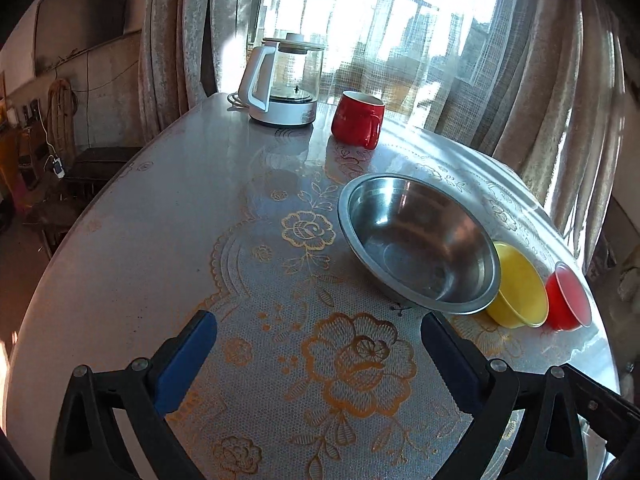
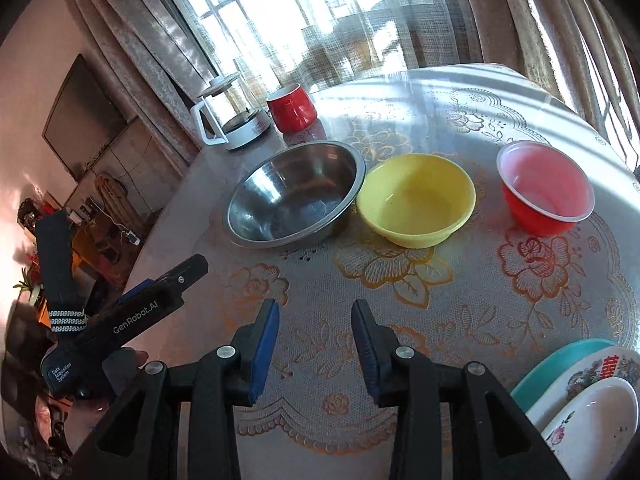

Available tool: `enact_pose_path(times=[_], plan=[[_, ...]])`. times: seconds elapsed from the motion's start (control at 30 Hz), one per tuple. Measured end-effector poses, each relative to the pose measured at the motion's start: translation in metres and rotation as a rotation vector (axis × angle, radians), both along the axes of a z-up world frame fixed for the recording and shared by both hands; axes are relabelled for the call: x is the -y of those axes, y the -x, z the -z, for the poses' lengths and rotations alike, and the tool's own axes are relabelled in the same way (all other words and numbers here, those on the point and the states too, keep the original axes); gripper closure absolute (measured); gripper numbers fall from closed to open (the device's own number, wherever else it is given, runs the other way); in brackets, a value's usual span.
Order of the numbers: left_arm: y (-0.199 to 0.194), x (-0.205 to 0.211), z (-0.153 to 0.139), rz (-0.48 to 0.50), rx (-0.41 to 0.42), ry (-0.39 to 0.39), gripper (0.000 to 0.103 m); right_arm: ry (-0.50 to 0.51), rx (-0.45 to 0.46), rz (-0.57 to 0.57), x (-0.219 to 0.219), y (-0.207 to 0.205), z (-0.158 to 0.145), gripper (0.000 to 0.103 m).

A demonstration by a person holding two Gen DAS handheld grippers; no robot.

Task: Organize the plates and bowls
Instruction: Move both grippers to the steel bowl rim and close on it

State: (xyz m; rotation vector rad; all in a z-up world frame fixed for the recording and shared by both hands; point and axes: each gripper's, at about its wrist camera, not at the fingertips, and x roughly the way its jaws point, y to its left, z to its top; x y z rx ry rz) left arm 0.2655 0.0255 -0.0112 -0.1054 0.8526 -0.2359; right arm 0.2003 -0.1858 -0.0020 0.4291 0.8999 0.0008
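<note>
A steel bowl point(image 1: 418, 244) point(image 2: 294, 194), a yellow bowl point(image 1: 518, 286) point(image 2: 416, 198) and a red bowl point(image 1: 568, 298) point(image 2: 546, 188) stand in a row on the round table. A stack of plates point(image 2: 588, 400), teal under two white flowered ones, lies at the lower right of the right wrist view. My left gripper point(image 1: 320, 328) is open wide and empty, near the steel bowl's front rim; it also shows in the right wrist view point(image 2: 160, 292). My right gripper point(image 2: 316, 312) is open and empty, short of the bowls.
A glass kettle point(image 1: 282, 82) point(image 2: 230, 114) and a red mug point(image 1: 358, 120) point(image 2: 292, 108) stand at the table's far edge by the curtained window. The table point(image 1: 120, 264) has a floral lace cloth. Furniture lies beyond its left edge.
</note>
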Motion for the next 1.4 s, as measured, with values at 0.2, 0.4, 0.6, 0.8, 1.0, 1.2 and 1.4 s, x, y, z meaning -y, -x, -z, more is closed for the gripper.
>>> enact_pose_path(times=[0.2,0.4,0.6,0.8,1.0,1.2,1.4], plan=[[-0.024,-0.004,-0.001,0.008,0.034,0.020,0.000,-0.167,-0.033,0.124,0.012,-0.045,0.021,0.065],[-0.044,-0.017,0.005,-0.011,0.053,0.110,0.000,-0.246,-0.062,0.179,0.013,-0.072,0.040,0.065],[-0.050,-0.025,0.010,-0.005,0.033,0.180,0.001,-0.242,-0.071,0.179,0.008,-0.091,0.055,0.067],[-0.045,-0.021,0.007,0.010,0.074,0.130,0.002,-0.224,-0.058,0.166,0.004,-0.096,0.061,0.075],[-0.040,-0.020,0.003,0.019,0.094,0.106,0.002,-0.243,-0.043,0.141,0.008,-0.085,0.060,0.081],[-0.037,-0.017,0.003,0.041,0.103,0.087,0.007,-0.245,-0.047,0.131,0.005,-0.073,0.057,0.082],[-0.035,-0.014,0.005,0.055,0.098,0.078,0.009,-0.232,-0.046,0.123,0.003,-0.064,0.056,0.082]])
